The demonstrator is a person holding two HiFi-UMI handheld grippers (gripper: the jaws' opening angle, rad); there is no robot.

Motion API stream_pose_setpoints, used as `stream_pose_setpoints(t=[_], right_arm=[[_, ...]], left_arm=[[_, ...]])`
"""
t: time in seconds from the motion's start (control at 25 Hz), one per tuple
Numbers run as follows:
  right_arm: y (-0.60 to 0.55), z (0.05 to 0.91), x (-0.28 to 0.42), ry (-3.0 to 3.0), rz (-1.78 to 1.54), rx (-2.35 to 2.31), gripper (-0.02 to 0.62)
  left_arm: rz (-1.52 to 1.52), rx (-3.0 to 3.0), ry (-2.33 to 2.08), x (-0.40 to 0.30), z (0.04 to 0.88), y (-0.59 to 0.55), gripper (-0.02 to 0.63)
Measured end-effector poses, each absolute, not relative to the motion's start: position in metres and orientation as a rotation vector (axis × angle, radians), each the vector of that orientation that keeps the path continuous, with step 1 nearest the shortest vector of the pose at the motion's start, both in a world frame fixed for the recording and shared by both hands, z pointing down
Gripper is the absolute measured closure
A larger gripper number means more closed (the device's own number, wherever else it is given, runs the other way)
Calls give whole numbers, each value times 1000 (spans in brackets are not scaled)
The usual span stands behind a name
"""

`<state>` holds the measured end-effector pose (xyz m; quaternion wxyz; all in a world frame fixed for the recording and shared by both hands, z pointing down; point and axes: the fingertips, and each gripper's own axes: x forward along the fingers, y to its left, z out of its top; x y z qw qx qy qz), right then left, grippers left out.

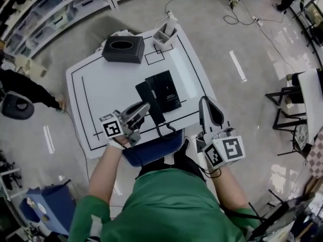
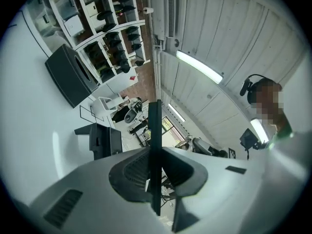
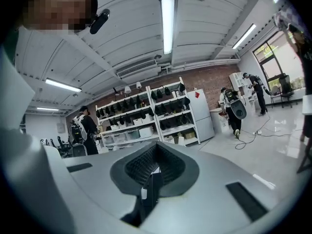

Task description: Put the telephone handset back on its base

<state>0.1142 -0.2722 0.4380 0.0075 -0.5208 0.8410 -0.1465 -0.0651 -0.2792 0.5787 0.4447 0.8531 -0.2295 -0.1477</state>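
Head view, telephone handset: we see it lying flat along the left side of the base, not in its cradle.
Head view, cord: it loops from the handset's near end toward the table's front edge.
Head view, left gripper: it reaches in from the near left, its jaws over the handset's left edge.
Head view, right gripper: it points away from us at the near right corner of the table, apart from the phone.
Head view, tissue box: black, at the far left of the table.
Left gripper view, left gripper: we find the jaws clamped on a thin dark bar, the telephone handset seen edge-on.
Left gripper view, base: it stands beside the bar, not touching it.
Right gripper view, right gripper: we read the jaws as pressed together with nothing between them; shelves stand well beyond.
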Motion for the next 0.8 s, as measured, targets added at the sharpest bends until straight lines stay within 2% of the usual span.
stream_pose_setpoints(t=[0.36, 0.8], right_arm=[[-281, 454, 116, 2644, -513, -1646, 574], [-292, 461, 115, 2648, -538, -1673, 574]], left_arm=[[-308, 1981, -541, -64, 645, -300, 526], [-269, 1904, -508, -51, 680, -319, 526]])
